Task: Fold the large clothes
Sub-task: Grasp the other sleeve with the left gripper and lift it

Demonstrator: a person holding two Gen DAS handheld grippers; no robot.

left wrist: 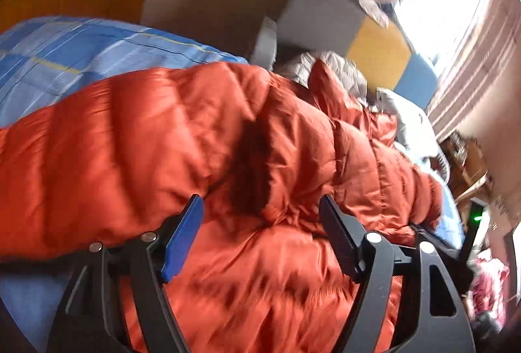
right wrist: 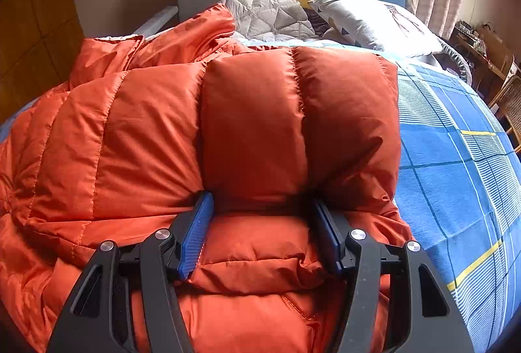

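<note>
While the orange down jacket point(right wrist: 254, 125) lies partly folded on the bed point(right wrist: 456, 174), left gripper point(left wrist: 260, 222) and right gripper point(right wrist: 260, 216) stand spread, straddling its padding; flattening and further folds likely remain.

Glossy quilted orange jacket point(right wrist: 254, 125) on matt cotton bedsheet point(right wrist: 456, 174).

The left wrist view is motion-blurred, smearing the puffy orange quilted down jacket point(left wrist: 195, 138) and the pink bundle point(left wrist: 488, 284) at the right edge beyond recognition. The jacket hides much of the blue checked bedsheet point(right wrist: 456, 157) and runs off both views' lower edges.
</note>
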